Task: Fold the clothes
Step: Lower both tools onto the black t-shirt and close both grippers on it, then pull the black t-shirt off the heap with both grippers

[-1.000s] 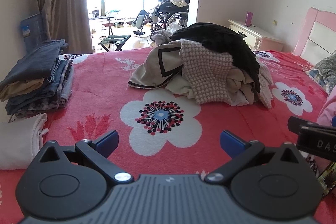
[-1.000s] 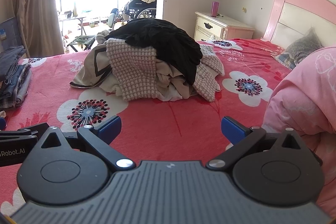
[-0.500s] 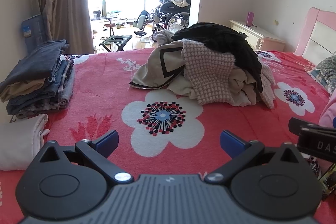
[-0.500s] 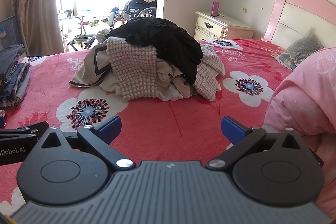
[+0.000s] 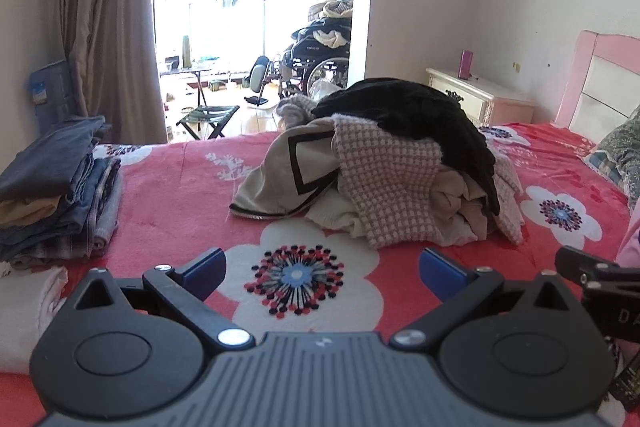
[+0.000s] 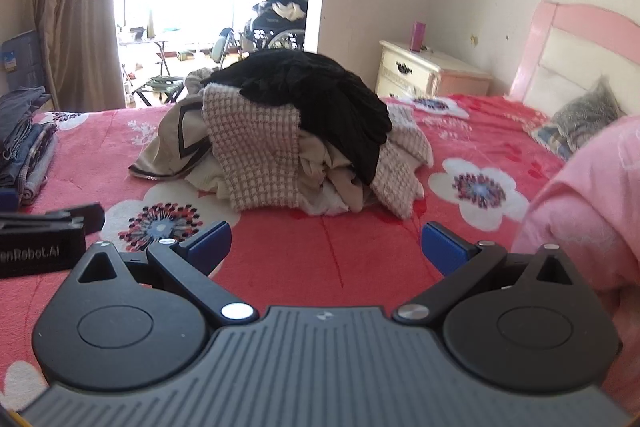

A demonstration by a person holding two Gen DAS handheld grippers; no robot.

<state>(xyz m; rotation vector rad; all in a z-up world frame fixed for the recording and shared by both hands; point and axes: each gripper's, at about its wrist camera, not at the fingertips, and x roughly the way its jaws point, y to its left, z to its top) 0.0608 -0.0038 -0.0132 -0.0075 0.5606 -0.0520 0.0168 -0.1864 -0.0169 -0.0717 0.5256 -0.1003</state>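
Note:
A heap of unfolded clothes (image 5: 392, 179) lies in the middle of the red flowered bed (image 5: 168, 187): a black garment (image 5: 420, 111) on top, a checked knit (image 5: 384, 183) and a beige piece with a black diamond (image 5: 292, 171) under it. The heap also shows in the right wrist view (image 6: 288, 143). My left gripper (image 5: 322, 265) is open and empty above the bedspread, short of the heap. My right gripper (image 6: 326, 241) is open and empty, also short of the heap. Each gripper shows at the edge of the other's view.
A stack of folded clothes (image 5: 56, 187) sits at the bed's left edge, with a folded white piece (image 5: 28, 311) in front of it. A pink quilt (image 6: 592, 219) and a pillow (image 6: 580, 119) lie at the right. A nightstand (image 6: 428, 71) stands by the wall.
Both grippers have moved forward and closer to the heap, which looks larger now. Both stay open and empty.

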